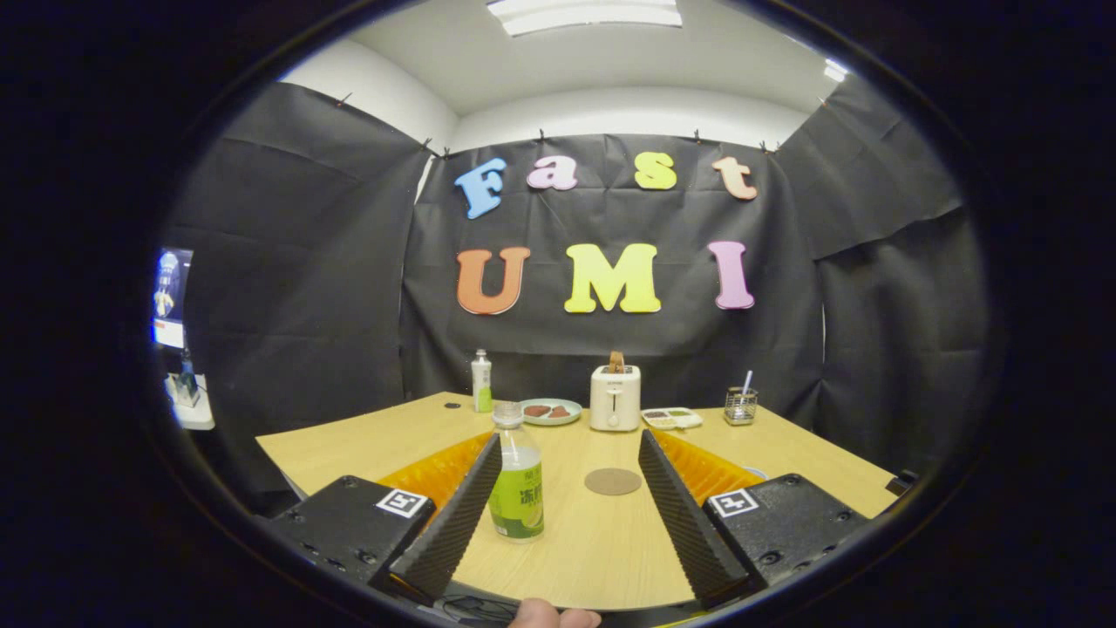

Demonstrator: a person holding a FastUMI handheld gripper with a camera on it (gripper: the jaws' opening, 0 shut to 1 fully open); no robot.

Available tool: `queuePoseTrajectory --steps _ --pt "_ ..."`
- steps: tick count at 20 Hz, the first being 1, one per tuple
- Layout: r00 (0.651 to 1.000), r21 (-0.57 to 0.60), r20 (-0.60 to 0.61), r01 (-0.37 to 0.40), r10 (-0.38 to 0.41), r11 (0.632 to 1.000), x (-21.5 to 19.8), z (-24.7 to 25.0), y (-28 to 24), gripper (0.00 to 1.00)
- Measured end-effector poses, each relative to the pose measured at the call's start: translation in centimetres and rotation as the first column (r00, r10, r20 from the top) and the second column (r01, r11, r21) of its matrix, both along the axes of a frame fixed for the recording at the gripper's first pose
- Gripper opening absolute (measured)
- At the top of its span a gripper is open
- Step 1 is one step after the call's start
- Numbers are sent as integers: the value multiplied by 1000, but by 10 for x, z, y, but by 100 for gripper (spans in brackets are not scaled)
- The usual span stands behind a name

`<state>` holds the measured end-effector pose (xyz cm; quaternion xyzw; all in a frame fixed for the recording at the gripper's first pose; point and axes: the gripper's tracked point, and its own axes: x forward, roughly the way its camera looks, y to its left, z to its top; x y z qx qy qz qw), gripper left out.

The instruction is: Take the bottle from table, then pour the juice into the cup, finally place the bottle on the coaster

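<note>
between wide-apart jaws, bottle (517, 478) beside left jaw, coaster (613, 481) apart.

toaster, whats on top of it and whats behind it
A brown slice sticks up from the toaster; how deep it goes is hidden. Behind it hangs the black cloth wall; the table edge there is covered. The gripper is open, jaws apart, bottle just inside one.

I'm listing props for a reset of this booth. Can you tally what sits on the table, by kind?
Bottles: 2, the juice bottle between the open claw's fingers and a far bottle
Coaster: 1
Plate: 1
Toaster: 1
Tray: 1
Wire holder: 1
Total: 7
</note>
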<state>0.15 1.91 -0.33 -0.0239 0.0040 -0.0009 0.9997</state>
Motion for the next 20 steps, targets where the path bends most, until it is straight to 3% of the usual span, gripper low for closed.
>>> queuePoseTrajectory --steps 12,20 --pt "1000 30 -13 -21 21 999 5 -30 27 100" --pt "995 41 -94 14 -10 999 41 -77 34 100"
